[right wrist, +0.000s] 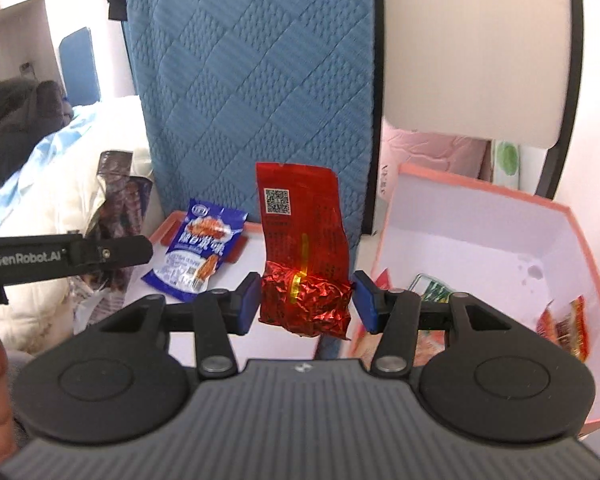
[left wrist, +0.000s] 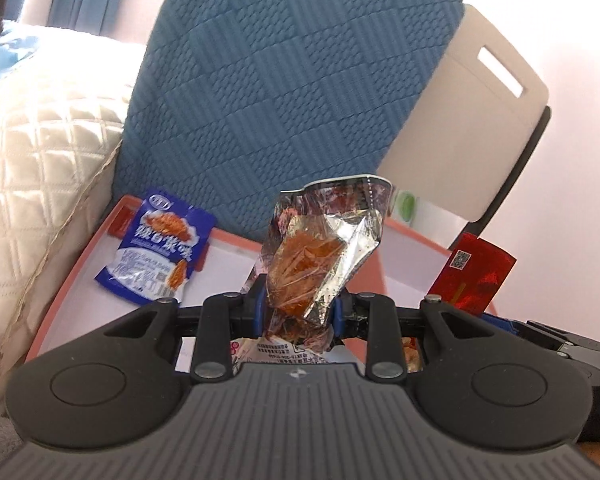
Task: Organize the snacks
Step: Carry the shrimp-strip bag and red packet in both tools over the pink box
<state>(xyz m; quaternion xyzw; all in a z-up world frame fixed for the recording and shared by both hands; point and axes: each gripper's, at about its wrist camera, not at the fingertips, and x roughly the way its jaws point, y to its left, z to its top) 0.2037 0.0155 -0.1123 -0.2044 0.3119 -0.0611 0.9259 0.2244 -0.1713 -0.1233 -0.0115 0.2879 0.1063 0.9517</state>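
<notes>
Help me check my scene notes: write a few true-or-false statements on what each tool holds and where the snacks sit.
1. The left tool grips a crinkled silver foil packet. True.
2. The right tool is empty. False: it grips a red foil packet.
3. The blue-and-white snack packet is held. False: it lies on the shallow pink-rimmed tray.
4. The deep pink box with a white inside contains snack packets. True.
</notes>
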